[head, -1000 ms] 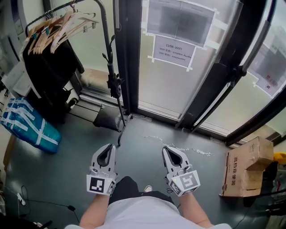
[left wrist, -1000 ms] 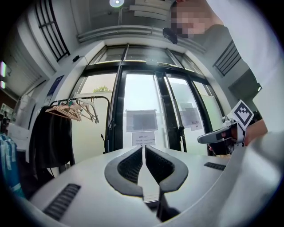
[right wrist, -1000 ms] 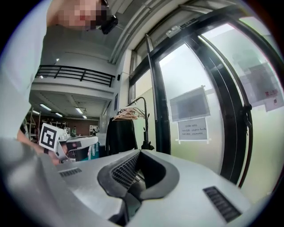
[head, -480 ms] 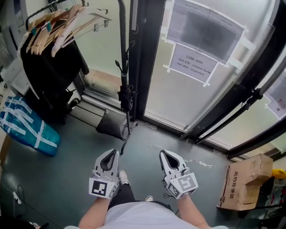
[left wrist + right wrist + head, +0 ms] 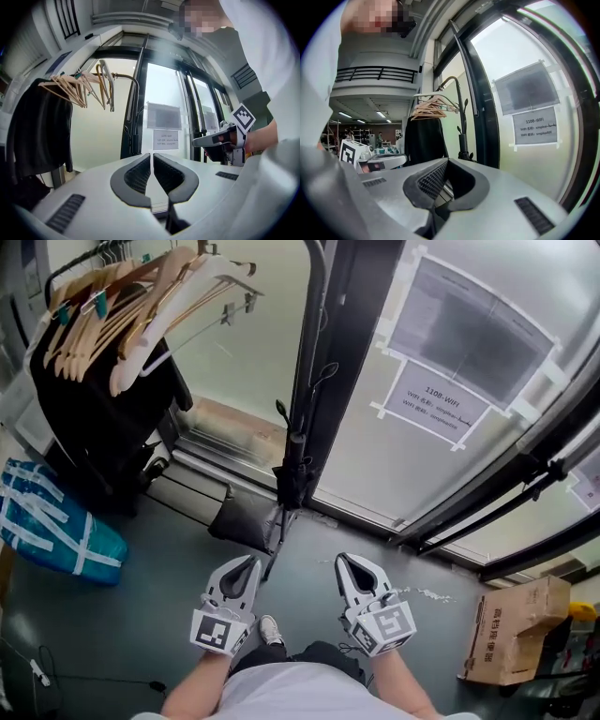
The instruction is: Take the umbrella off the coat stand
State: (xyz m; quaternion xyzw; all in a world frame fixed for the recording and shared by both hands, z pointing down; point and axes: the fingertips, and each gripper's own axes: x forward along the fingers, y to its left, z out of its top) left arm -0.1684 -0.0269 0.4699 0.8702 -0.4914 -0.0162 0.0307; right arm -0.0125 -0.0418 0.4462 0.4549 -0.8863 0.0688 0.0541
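- Head view: the left gripper (image 5: 242, 568) and the right gripper (image 5: 351, 567) sit side by side at lower centre, both with jaws together and nothing in them.
- Above them at mid-frame, the folded dark umbrella (image 5: 292, 479) hangs against the pole of the coat stand (image 5: 309, 343), well apart from both grippers.
- Wooden hangers (image 5: 141, 306) and a black garment (image 5: 94, 418) fill the upper left, with a blue bag (image 5: 47, 526) on the floor at left and a cardboard box (image 5: 516, 629) at lower right.
- Left gripper view: the left gripper (image 5: 152, 157) has its pads closed on each other. The coat stand (image 5: 136, 108) rises just left of centre with the umbrella (image 5: 135, 140) low on it; the right gripper (image 5: 218, 138) shows at right.
- Right gripper view: the right gripper (image 5: 446, 161) is closed and empty. The umbrella (image 5: 464, 143) hangs on the coat stand (image 5: 461, 105) just above it in the frame.
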